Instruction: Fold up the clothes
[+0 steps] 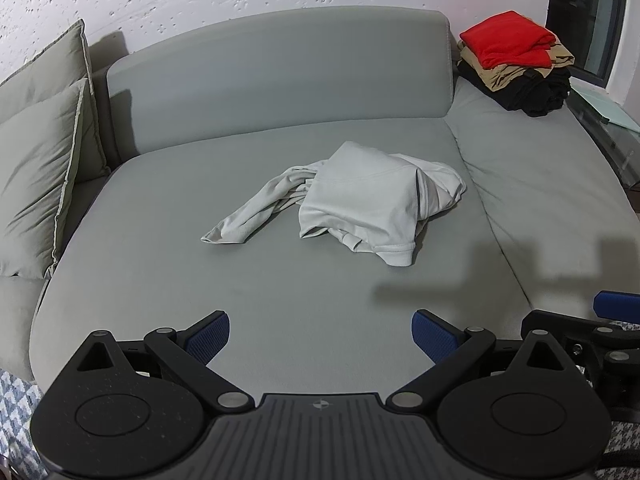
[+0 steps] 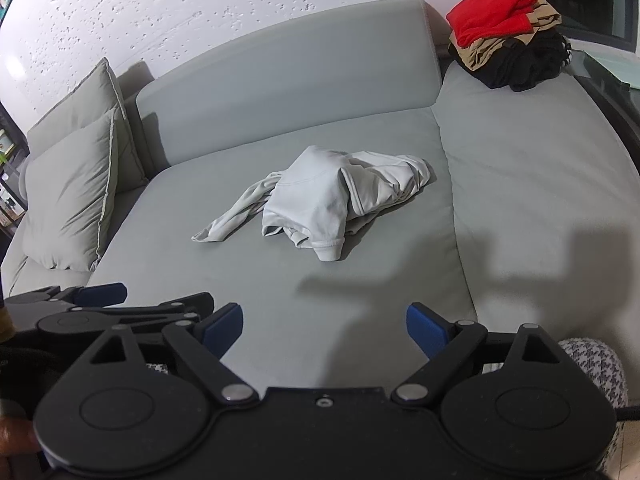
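Observation:
A crumpled pale grey garment (image 1: 352, 200) (image 2: 320, 200) lies in a heap in the middle of the grey sofa seat (image 1: 200, 280) (image 2: 240, 280), one sleeve trailing to the left. My left gripper (image 1: 320, 336) hovers over the seat's front edge, well short of the garment, open with nothing between its blue pads (image 1: 210, 338). To its right, my right gripper (image 2: 324, 330) is held at the same distance, also open and empty, blue pads (image 2: 426, 330) wide apart. Each gripper shows at the edge of the other's view.
A stack of folded clothes (image 1: 516, 60) (image 2: 504, 28), red on top of tan and black, sits at the sofa's back right corner. Two grey cushions (image 1: 40, 160) (image 2: 76, 184) lean at the left. The backrest (image 1: 280, 80) runs behind the garment. A glass side table (image 1: 608, 120) stands right.

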### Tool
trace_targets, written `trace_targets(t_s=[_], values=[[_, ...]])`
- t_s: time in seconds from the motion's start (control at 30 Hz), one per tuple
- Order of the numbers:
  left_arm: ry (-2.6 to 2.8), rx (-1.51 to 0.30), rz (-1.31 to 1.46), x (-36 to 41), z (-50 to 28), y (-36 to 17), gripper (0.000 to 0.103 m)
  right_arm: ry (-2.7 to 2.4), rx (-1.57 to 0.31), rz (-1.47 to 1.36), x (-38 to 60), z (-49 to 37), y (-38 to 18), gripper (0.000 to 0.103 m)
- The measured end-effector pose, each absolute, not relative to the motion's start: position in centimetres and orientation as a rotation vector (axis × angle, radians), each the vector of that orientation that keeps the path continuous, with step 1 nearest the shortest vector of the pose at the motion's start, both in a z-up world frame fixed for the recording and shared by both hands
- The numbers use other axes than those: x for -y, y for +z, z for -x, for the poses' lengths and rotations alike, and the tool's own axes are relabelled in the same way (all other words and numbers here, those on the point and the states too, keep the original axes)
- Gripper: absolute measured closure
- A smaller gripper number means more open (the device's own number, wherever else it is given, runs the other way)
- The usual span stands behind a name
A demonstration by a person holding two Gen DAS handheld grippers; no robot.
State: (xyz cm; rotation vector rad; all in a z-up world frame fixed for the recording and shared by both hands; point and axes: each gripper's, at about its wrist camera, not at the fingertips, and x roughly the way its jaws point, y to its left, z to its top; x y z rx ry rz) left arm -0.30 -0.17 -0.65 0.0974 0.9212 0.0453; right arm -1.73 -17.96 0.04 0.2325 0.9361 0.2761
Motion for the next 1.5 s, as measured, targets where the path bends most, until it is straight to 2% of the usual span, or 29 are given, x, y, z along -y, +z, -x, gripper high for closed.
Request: trace_targets(t_s=[0.93, 1.33, 1.5], values=[[0.053, -0.937, -0.1, -0.2, -0.1, -1.4, 0.003, 0.276, -0.952, -0.242, 18.0, 1.4, -0.4, 0.013], [0.151, -0.816, -0.075, -4.8, -1.9, -0.3, 0.004, 0.269, -0.885, -0.215, 17.3, -1.3, -0.6, 0.01], [0.161, -0.878, 0.012, -7.4, -3.7, -2.2, 0.017, 0.323, -0.82, -0.135, 15.0, -3.7, -1.9, 0.01]])
